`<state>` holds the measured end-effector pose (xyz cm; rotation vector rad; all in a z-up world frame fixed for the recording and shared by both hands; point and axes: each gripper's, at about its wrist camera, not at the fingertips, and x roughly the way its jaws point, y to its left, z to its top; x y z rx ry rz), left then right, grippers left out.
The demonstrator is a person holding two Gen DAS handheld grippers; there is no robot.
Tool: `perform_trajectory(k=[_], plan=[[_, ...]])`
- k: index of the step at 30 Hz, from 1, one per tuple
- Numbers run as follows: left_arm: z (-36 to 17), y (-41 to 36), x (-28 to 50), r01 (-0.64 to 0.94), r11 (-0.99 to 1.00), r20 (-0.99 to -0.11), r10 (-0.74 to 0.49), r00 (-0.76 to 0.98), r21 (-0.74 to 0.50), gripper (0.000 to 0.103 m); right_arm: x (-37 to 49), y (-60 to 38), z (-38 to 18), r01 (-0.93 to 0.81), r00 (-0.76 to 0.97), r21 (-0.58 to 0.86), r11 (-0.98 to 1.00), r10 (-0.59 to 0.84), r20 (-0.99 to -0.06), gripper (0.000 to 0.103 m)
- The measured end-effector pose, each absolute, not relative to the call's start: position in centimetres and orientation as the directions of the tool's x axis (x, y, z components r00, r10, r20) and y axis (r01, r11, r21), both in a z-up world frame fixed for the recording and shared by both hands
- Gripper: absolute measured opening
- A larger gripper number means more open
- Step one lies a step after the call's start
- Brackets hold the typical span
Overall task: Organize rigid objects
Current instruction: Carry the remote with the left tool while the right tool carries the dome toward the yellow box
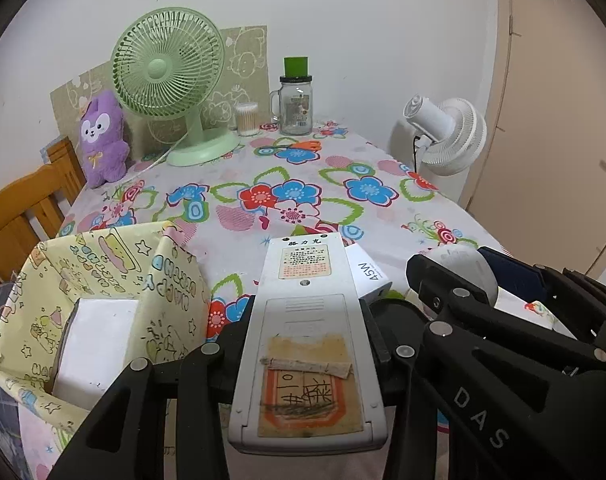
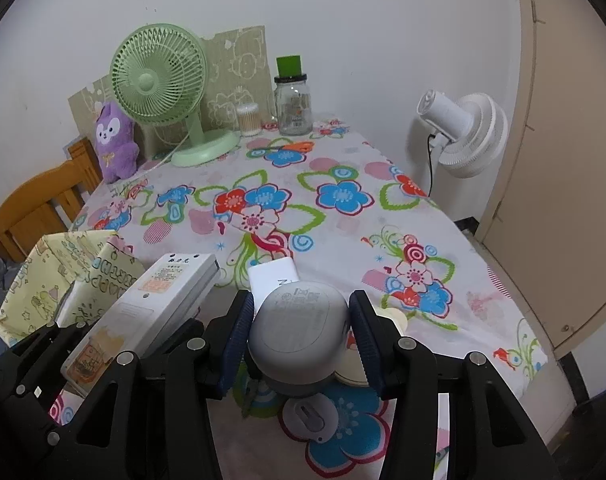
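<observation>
Near the surface's (image 2: 483,248) front edge, the left tool (image 1: 307,344) is clamped on a white remote (image 1: 307,320), beside a yellow bag (image 1: 103,280) at left. To its right, the right tool (image 2: 299,332) grips a grey pod (image 2: 299,332).

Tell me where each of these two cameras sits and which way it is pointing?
Left wrist: sits on the left gripper, looking forward over the floral table; its fingers clamp a white remote.
Right wrist: sits on the right gripper, facing the same way; its fingers squeeze a grey rounded case.
Shared: green fan, purple plush, glass jar, yellow bag.
</observation>
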<state>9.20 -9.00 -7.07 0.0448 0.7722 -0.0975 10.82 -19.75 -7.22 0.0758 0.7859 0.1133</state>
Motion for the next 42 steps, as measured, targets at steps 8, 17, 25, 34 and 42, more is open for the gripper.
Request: perform_trajectory(k=[8,17,25,34,42], plan=[[-5.0,-8.6,7.9,0.118,0.993,-0.67,-0.075,0.739,0.019,0.045,9.6,-19.6,-5.2,-0.061,0.729,0.094,0.994,0.109,-0.676,0.053],[-3.6,-7.2,7.0,0.12,0.992,-0.662,-0.071,0.746,0.029,0.045,8.7,-18.4,-3.4,-0.081,0.746,0.099,0.992,0.126,-0.654,0.053],[-2.9,-5.2,6.8,0.116,0.993,-0.66,-0.063,0.748,0.037,0.045,8.4,-16.4,-2.6,-0.104,0.749,0.099,0.99,0.143,-0.647,0.053],[-2.6,-2.7,6.8,0.106,0.993,-0.659,-0.051,0.75,0.043,0.045,8.8,-13.5,-2.2,-0.13,0.749,0.094,0.987,0.16,-0.643,0.053],[-2.7,-0.1,7.4,0.086,0.996,-0.665,-0.039,0.746,0.038,0.045,9.5,-10.9,-2.2,-0.157,0.735,0.092,0.983,0.179,-0.654,0.053]])
